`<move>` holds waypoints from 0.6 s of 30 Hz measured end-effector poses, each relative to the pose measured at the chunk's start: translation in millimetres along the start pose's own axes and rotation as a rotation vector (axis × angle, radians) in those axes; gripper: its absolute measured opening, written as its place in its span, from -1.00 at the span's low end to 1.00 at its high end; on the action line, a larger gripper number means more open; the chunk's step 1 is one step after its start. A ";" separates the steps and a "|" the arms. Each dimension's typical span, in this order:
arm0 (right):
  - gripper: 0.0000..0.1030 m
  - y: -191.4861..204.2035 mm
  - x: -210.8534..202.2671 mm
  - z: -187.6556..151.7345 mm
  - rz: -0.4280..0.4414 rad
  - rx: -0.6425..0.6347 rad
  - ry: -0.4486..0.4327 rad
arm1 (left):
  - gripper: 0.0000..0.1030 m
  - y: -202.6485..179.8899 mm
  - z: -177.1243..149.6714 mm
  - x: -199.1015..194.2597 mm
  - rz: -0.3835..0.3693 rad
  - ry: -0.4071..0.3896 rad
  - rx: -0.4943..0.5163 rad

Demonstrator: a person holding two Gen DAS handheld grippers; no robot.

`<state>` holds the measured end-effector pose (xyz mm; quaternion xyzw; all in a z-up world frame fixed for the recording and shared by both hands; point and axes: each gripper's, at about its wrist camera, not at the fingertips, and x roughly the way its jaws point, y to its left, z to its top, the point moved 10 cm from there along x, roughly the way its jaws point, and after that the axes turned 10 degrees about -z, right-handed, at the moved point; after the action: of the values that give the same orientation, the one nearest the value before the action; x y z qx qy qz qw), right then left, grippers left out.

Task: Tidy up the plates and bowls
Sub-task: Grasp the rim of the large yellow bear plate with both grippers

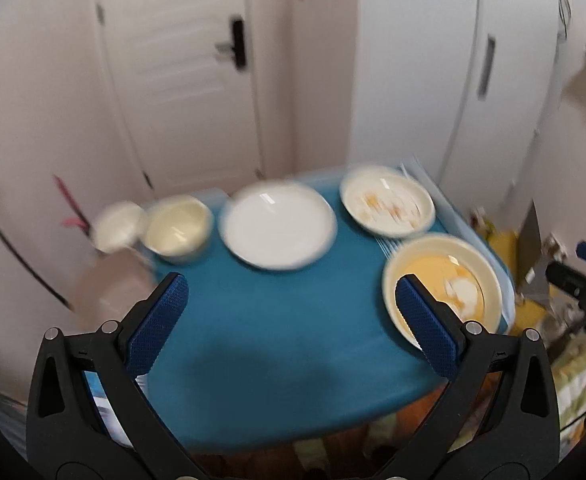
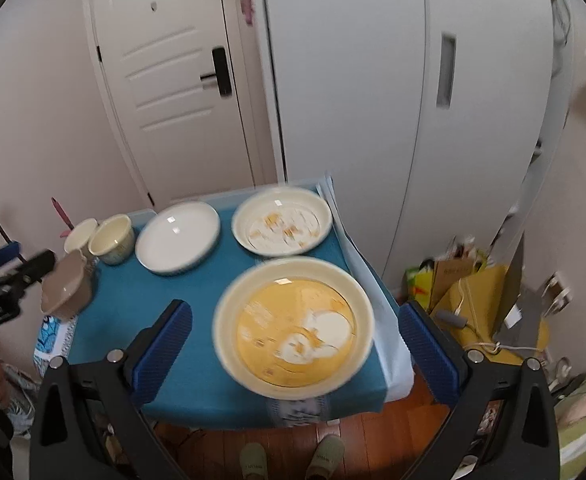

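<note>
**Right wrist view: both grippers empty above the laid table**

Right wrist view: the right gripper point(image 2: 295, 322) hangs above the near edge of the table point(image 2: 141, 300), jaws spread wide and holding nothing. Between its fingers, lower down, sits the yellow-centred bowl point(image 2: 293, 326) at the table's near right. Behind it lies the patterned plate point(image 2: 282, 221), cream with orange marks, near the far right corner. Left of that plate is the plain white plate point(image 2: 178, 236). Further left stand a cream cup point(image 2: 112, 239) and a white cup point(image 2: 80, 236), just beside each other at the far left edge. A brown lidded pot point(image 2: 66, 286) stands nearer, at the left edge. The table carries a blue cloth. A white door point(image 2: 173, 80) and a white cabinet point(image 2: 373, 80) stand behind. Two slippers point(image 2: 289, 460) show on the wooden floor below.

Left wrist view: the left gripper point(image 1: 291, 310) hovers over the bare middle of the cloth, jaws spread wide, nothing between them. The picture is blurred. The same row of crockery appears along the far edge; the yellow-centred bowl lies behind the right finger.
</note>
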<state>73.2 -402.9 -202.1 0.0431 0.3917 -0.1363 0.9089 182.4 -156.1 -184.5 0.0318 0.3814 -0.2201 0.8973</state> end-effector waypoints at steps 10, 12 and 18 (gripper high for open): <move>-0.02 -46.1 124.2 -44.0 0.228 -0.070 0.245 | 0.39 -60.0 -69.6 148.7 -0.127 0.283 -0.174; -0.13 -45.9 142.6 -49.9 0.266 -0.086 0.276 | 0.26 -63.9 -79.4 165.4 -0.130 0.314 -0.204; -0.33 -51.0 171.8 -54.4 0.348 -0.104 0.312 | 0.00 -74.3 -93.2 189.5 -0.126 0.341 -0.238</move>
<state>133.4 -478.5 -362.5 0.0836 0.5205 0.0510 0.8482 204.7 -272.4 -374.5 -0.0613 0.5522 -0.2206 0.8017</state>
